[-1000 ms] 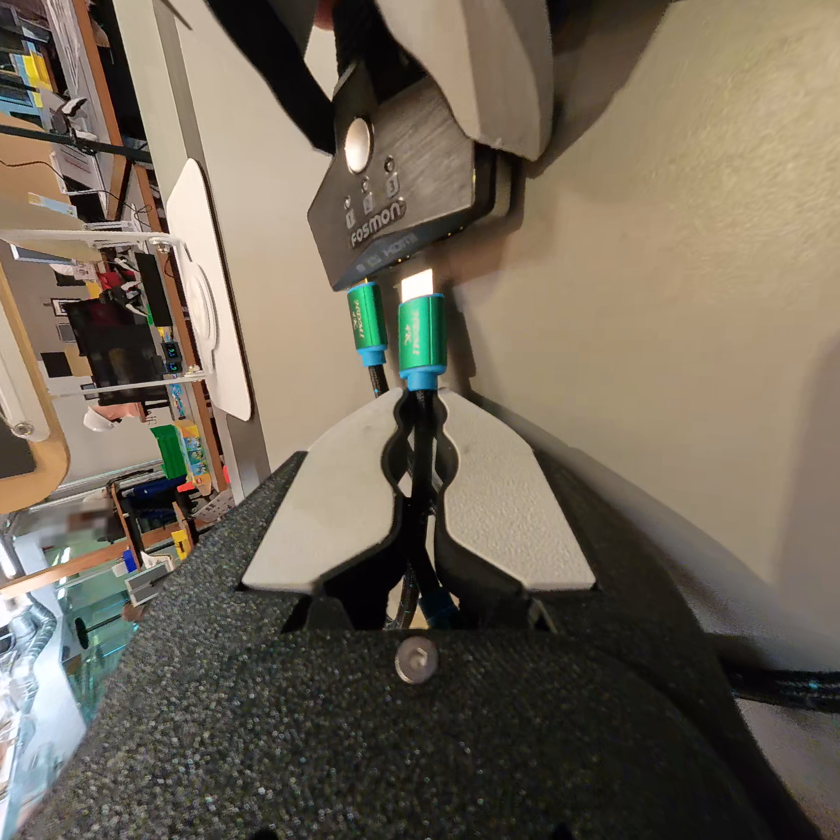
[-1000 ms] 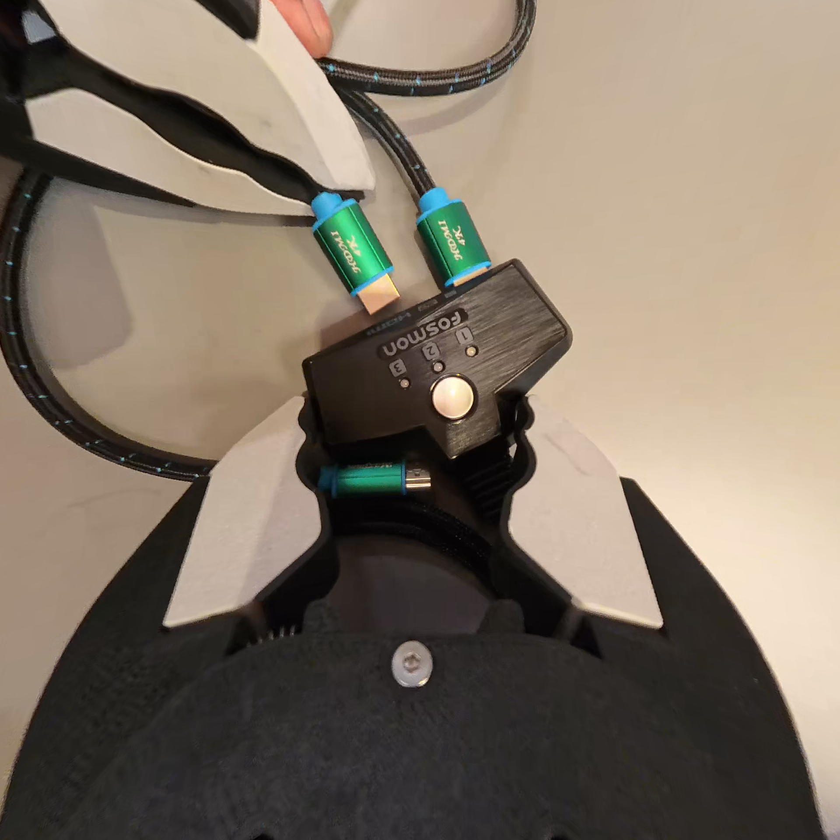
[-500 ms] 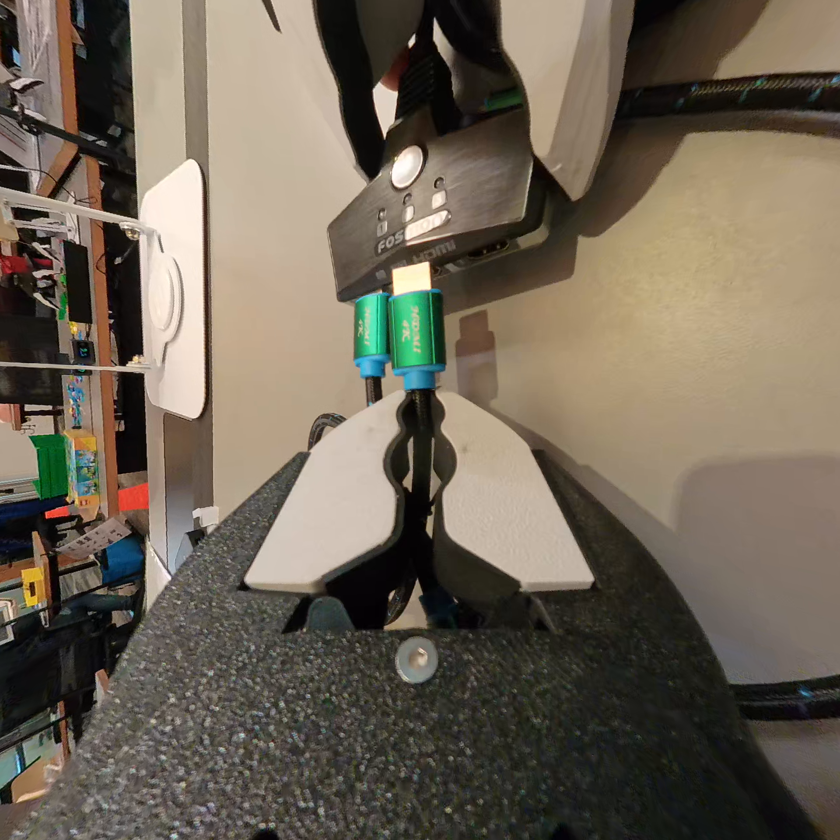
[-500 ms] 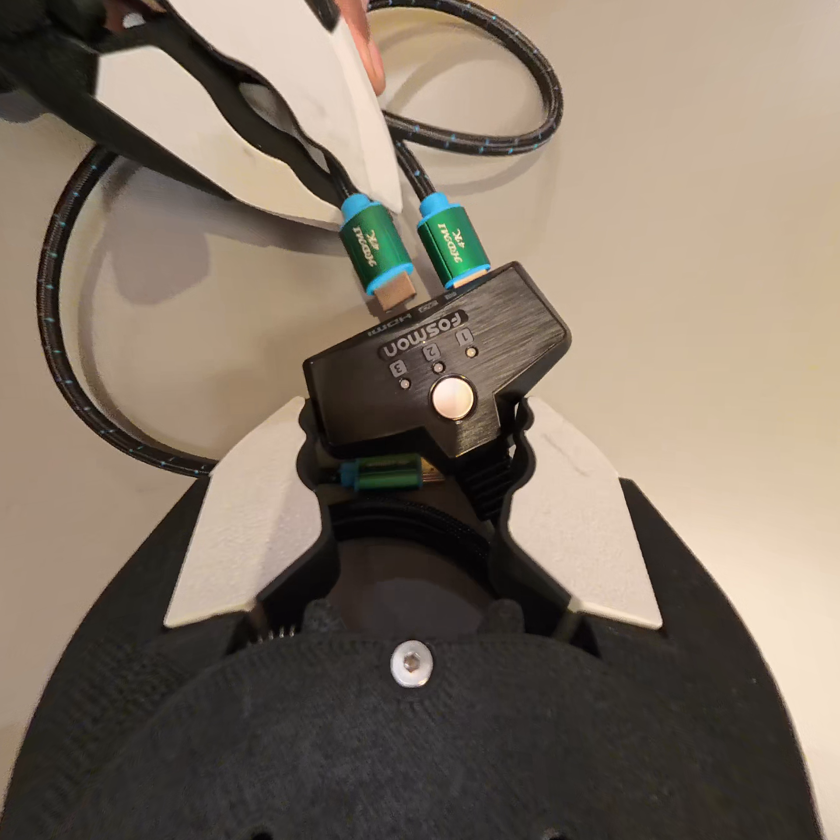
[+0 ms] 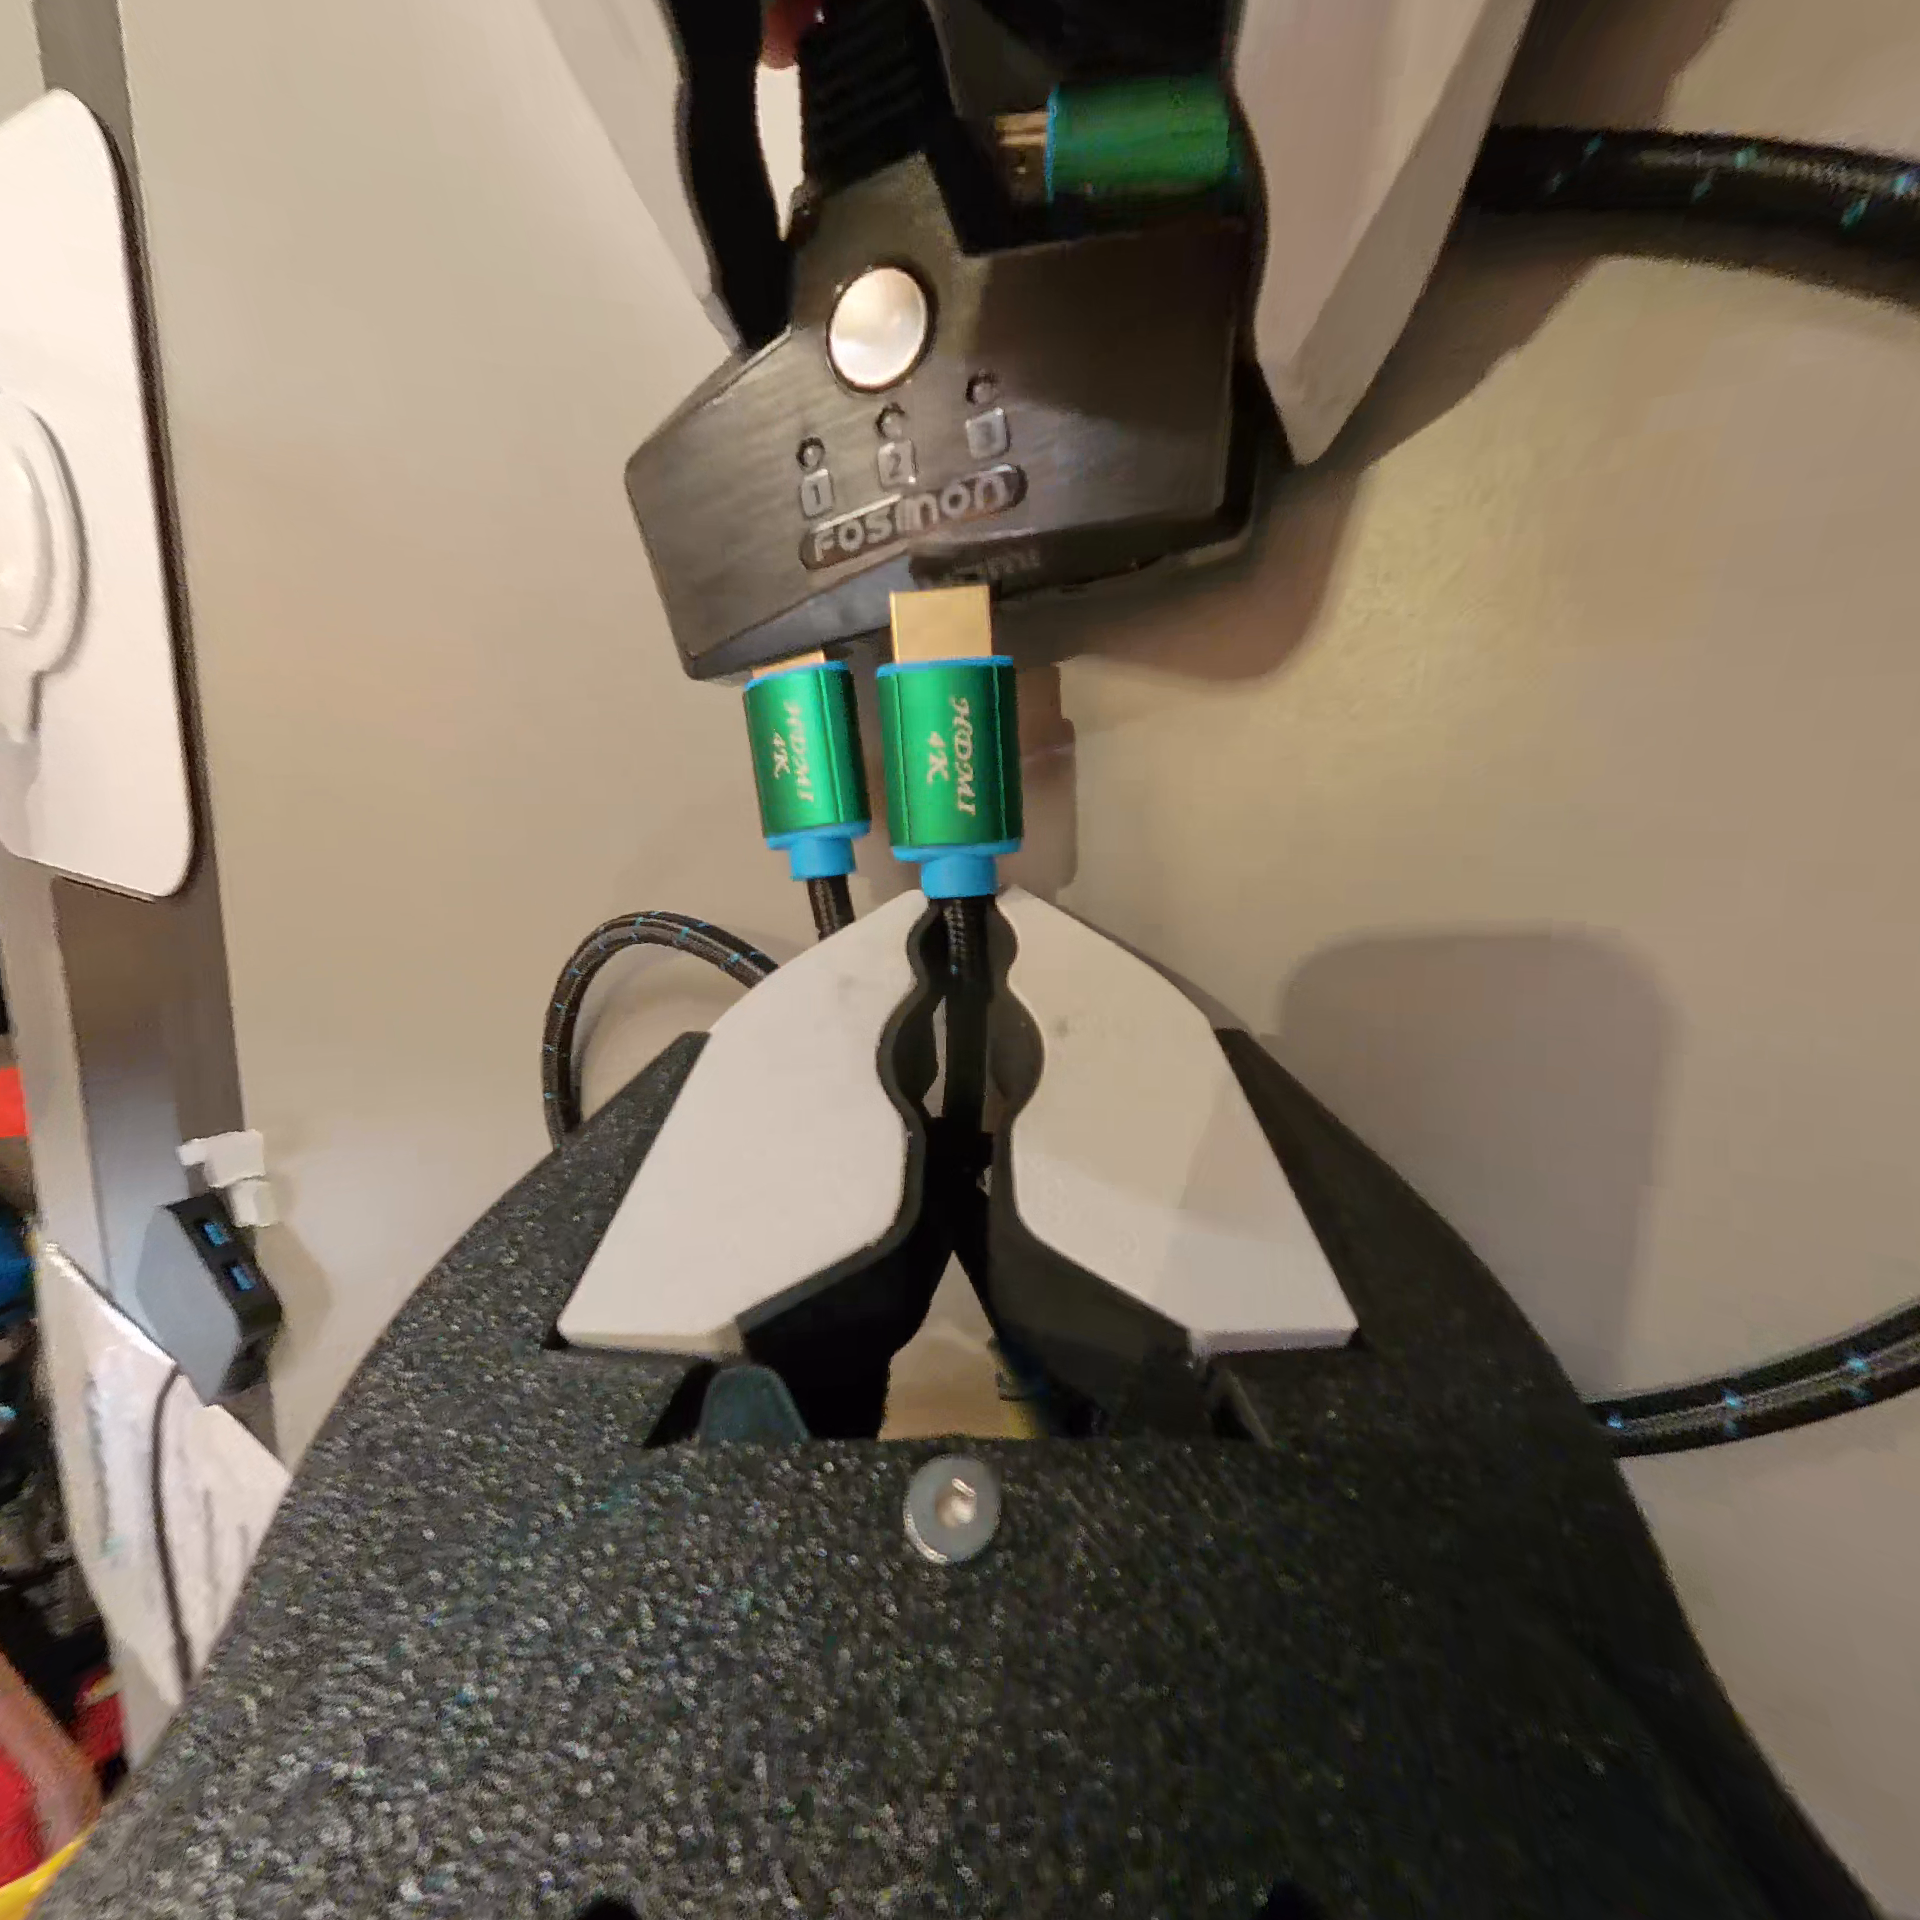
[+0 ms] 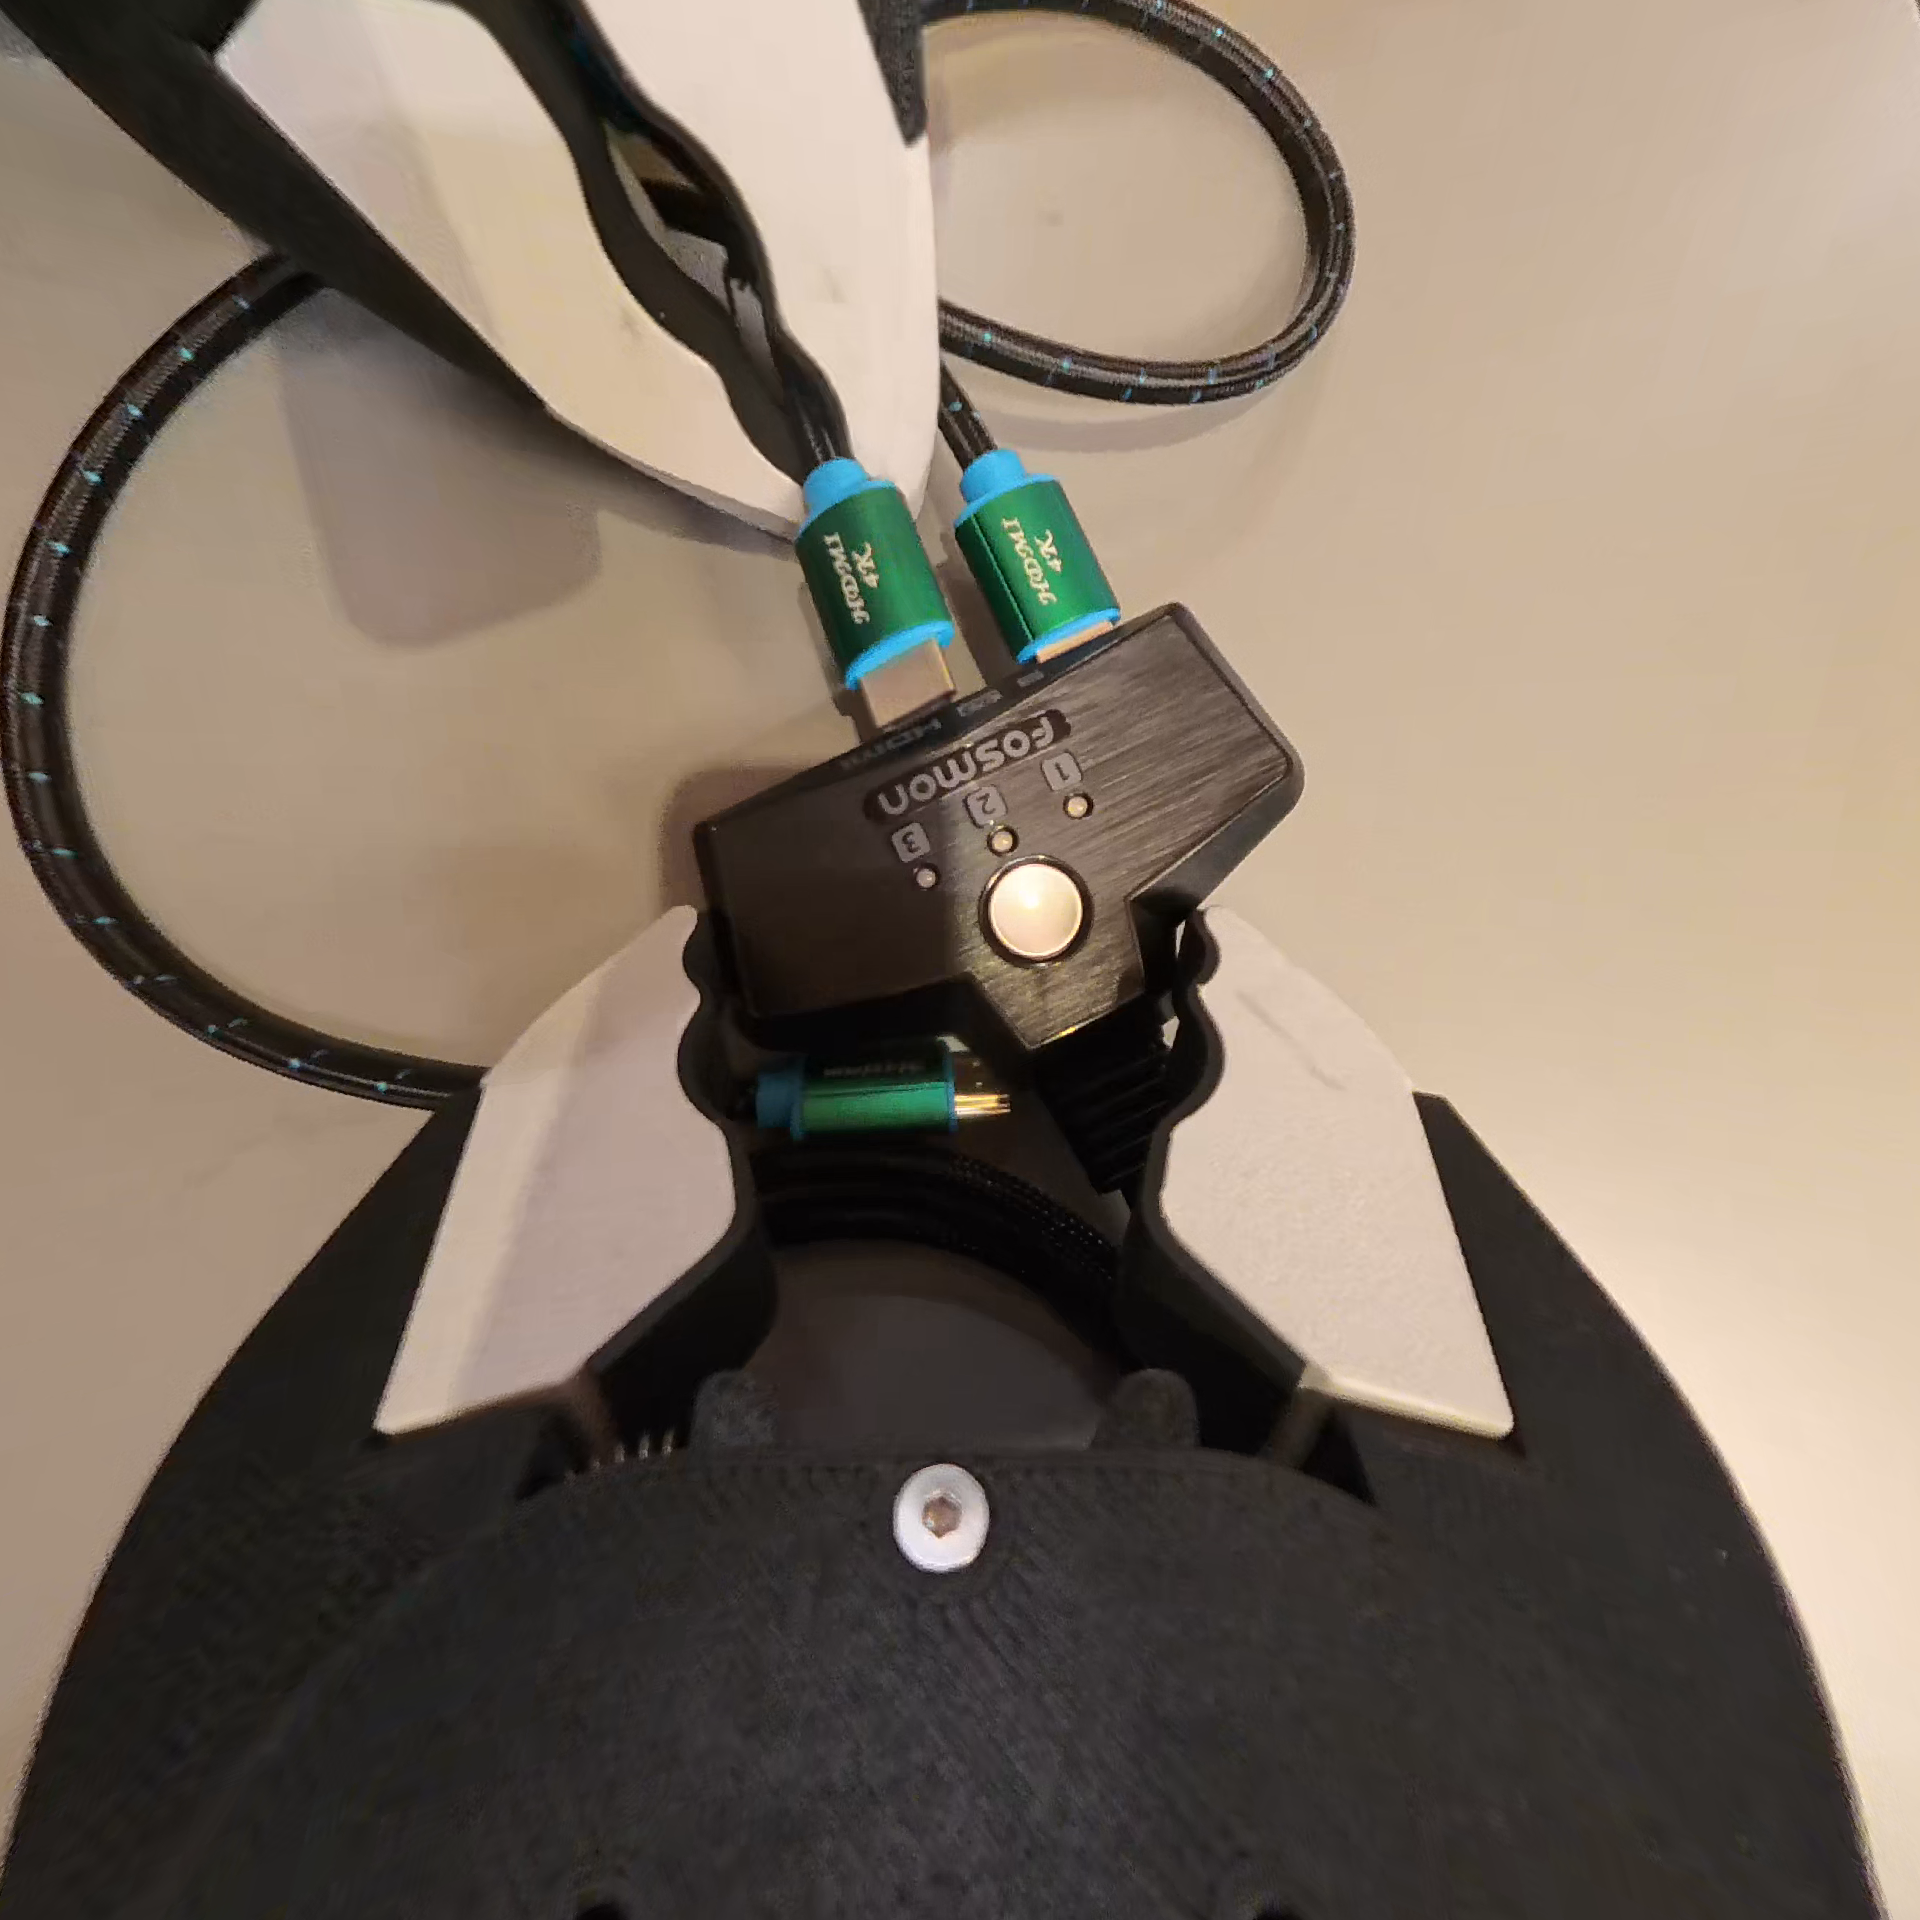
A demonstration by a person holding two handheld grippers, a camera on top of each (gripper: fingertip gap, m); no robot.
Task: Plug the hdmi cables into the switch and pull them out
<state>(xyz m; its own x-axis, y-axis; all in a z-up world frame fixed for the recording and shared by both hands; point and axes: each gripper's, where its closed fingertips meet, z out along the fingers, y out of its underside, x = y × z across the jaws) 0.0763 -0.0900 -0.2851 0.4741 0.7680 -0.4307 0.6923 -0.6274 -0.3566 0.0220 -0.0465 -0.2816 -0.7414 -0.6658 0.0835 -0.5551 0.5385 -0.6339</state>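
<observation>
Green-shelled plug [image 5: 954, 767] stands just past the tips of the left gripper [image 5: 961, 940], whose jaws pinch its braided cable [image 5: 964, 1023] right behind the blue collar. Left wrist view: its gold tip points at the near face of the black switch [image 5: 935, 488], overlapping that edge; whether it has entered a port I cannot tell. Second plug [image 5: 805, 764], just to the left, is seated in the switch. Right gripper [image 5: 997, 208] clamps the switch from the far side, a third plug [image 5: 1138, 140] lying loose between its fingers. All of this sits on a beige table [image 5: 1507, 727]; a white pad [image 5: 94, 499] lies near the table's left edge.

Right wrist view: right gripper [image 6: 951, 940], jaws pressed on the narrow rear of the switch [image 6: 997, 831]. Held plug [image 6: 873, 613] comes in tilted from the left gripper [image 6: 831, 473], gold tip touching or just short of the switch's far face. Seated plug [image 6: 1034, 587] sits beside it to the right. Loose plug [image 6: 873, 1101] lies crosswise under the switch, between the fingers. Cable [image 6: 94, 831] loops over the table [image 6: 1558, 520] at left.
</observation>
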